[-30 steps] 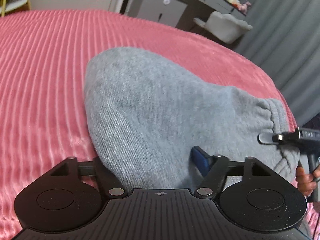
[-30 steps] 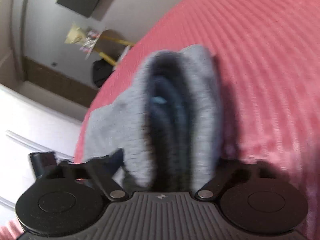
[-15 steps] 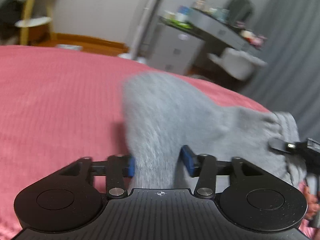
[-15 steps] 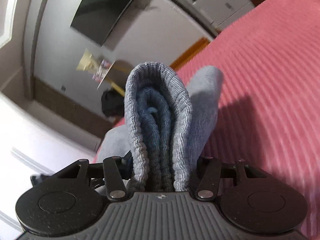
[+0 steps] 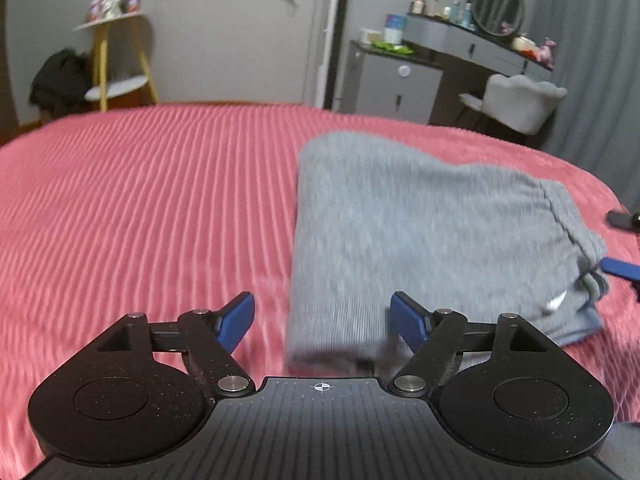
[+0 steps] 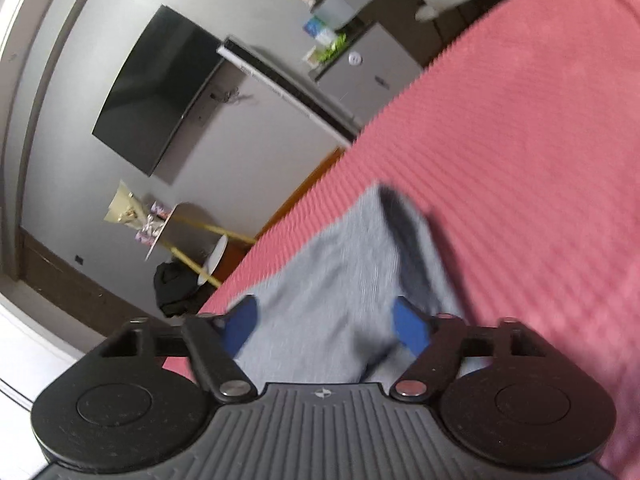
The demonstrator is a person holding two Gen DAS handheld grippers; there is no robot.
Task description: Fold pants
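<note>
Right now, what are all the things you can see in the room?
pants: one, grey, folded, lying on the bed
bed cover: one, pink, ribbed, under the pants
stand: one, yellow legs, by the far wall
dark bag: one, black, beside the stand
cabinet: one, grey, far wall
mirror: one, round, on the desk
chair: one, pale, by the curtain
TV: one, black, on the wall
left gripper: blue pads, open, jaws just opened, off the pants
right gripper: blue pads, open, above the pants
</note>
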